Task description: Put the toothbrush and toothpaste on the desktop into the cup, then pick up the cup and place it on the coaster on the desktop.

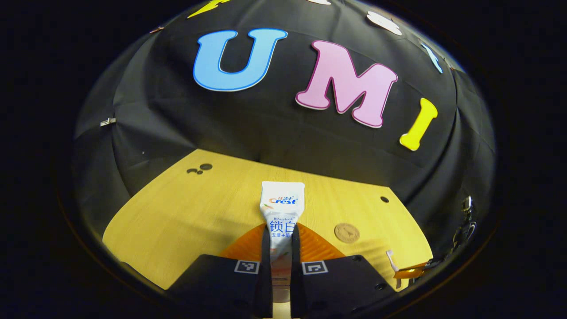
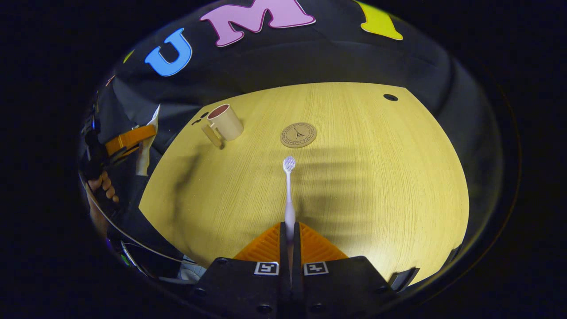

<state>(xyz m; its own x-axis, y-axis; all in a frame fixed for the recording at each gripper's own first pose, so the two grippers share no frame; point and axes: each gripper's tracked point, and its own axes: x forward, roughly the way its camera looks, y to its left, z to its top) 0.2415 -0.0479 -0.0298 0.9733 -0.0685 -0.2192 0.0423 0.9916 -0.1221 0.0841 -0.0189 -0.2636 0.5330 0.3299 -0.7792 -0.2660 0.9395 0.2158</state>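
Your left gripper (image 1: 280, 248) is closed on the toothpaste (image 1: 281, 208); both fingers press the tube's lower part, and its flat crimped end stands up and away from you along the gripper's own line, lifted over the table (image 1: 177, 208); the coaster (image 1: 347, 232) lies on the wood just to the right of the tube in the left gripper view. Your right gripper (image 2: 290, 241) is closed on the toothbrush (image 2: 289, 190); the fingers pinch the handle's near end and the long axis runs straight ahead, bristle head farthest from you, pointing toward the coaster (image 2: 298, 134).

The relation that matters is where the cup (image 2: 225, 122) lies; in the right gripper view it stands upright at the far left of the table (image 2: 376, 177), handle toward you, mouth open upward, well apart from the coaster and empty as far as can be seen. From the right gripper it lies ahead and to the left; the left gripper (image 2: 133, 137), seen at the left edge of that view with the hand (image 2: 104, 186) that holds it, looks the nearer of the two.

So neither item is in the cup yet; I judge the left one goes first. Both items point forward, not down; you will likely need to tip each one toward vertical over the mouth before letting go, or it may catch the rim and knock the cup over.
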